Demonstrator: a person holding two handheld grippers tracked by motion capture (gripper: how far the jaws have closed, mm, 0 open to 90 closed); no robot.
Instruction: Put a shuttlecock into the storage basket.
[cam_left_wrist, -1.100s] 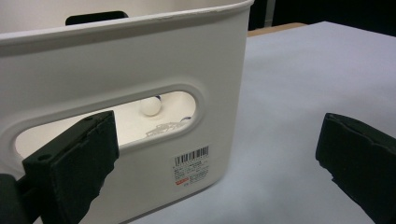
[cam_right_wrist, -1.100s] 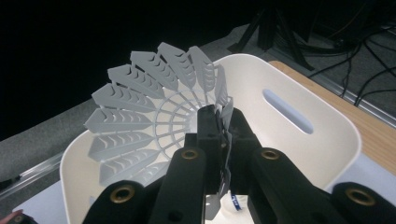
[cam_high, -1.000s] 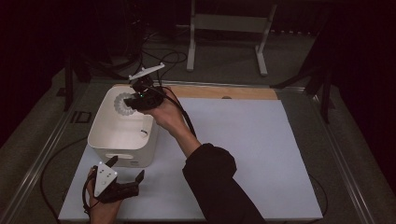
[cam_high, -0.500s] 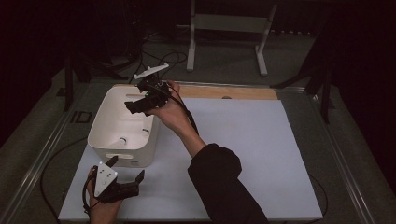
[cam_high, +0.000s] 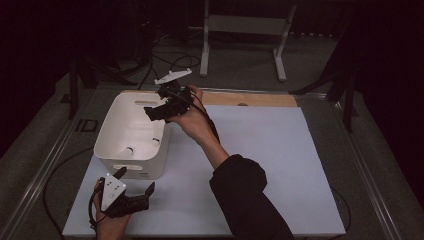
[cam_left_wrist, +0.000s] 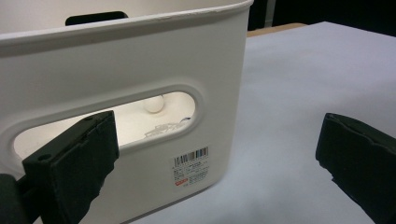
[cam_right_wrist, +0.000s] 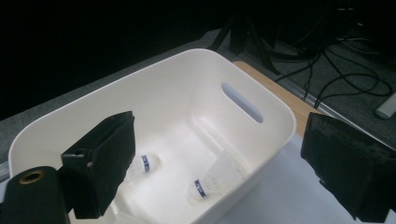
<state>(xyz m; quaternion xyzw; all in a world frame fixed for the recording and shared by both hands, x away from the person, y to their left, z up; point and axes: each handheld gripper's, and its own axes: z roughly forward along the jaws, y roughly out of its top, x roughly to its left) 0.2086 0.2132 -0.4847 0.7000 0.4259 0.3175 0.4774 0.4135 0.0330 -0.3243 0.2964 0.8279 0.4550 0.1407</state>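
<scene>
1. Since the earlier frames, my right gripper (cam_high: 157, 111) had drifted toward the far right rim of the white bin (cam_high: 112, 131), and its jaws had just been opening; nothing sat between them.
2. Two shuttlecocks lay on the bin's floor: one (cam_right_wrist: 148, 164) with a blue band near the left jaw in the right gripper view, the other (cam_right_wrist: 212, 179) just beside it toward the right wall, both tipped on their sides.
3. From the high view I could make out two pale cork ends, one (cam_high: 129, 150) and another (cam_high: 155, 141), down near the bin's near wall.
4. My right gripper's jaws stood wide and released, hanging above the bin's open top, touching neither shuttlecock nor rim.
5. My left gripper (cam_high: 135, 192) rested low on the white mat (cam_high: 280, 165), just in front of the bin's near wall, jaws spread apart and empty.
6. Through the left gripper view I looked straight at the bin's handle slot (cam_left_wrist: 107, 123); a round cork end (cam_left_wrist: 153, 103) showed through it, and a barcode label (cam_left_wrist: 190, 166) sat below the slot.
7. The bin stood at the mat's far left corner, with a wooden strip (cam_high: 250, 99) along the mat's far edge behind it.
8. Beyond the table, cables (cam_high: 165, 55) and a white stand (cam_high: 245, 30) lay on the dark floor.
</scene>
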